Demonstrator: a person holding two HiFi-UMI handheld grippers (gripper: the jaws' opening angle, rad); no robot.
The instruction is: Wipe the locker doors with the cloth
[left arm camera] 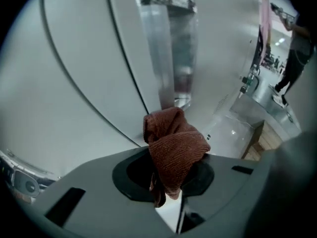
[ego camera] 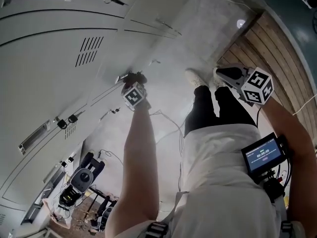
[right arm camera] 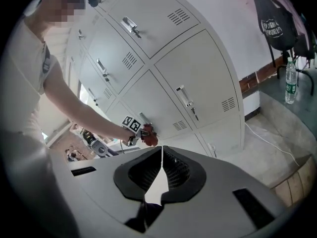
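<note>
A reddish-brown cloth [left arm camera: 174, 145] is bunched between the jaws of my left gripper [left arm camera: 168, 171]. It is held right up against a white locker door [left arm camera: 74, 83], just below that door's metal handle [left arm camera: 171, 48]. In the head view the left gripper [ego camera: 132, 81] reaches out to the lockers [ego camera: 54, 38] at arm's length. From the right gripper view, the cloth [right arm camera: 149, 136] shows as a red lump at a lower door's handle. My right gripper [right arm camera: 162, 157] is shut with nothing in it. It hangs back by the person's right side [ego camera: 233, 74], away from the lockers.
A bank of white lockers [right arm camera: 163, 68] with handles and vents fills the wall. Camera gear on a stand [ego camera: 81, 177] and cables lie on the floor near the lockers. A water bottle [right arm camera: 290, 87] and a black bag [right arm camera: 277, 21] are at the right.
</note>
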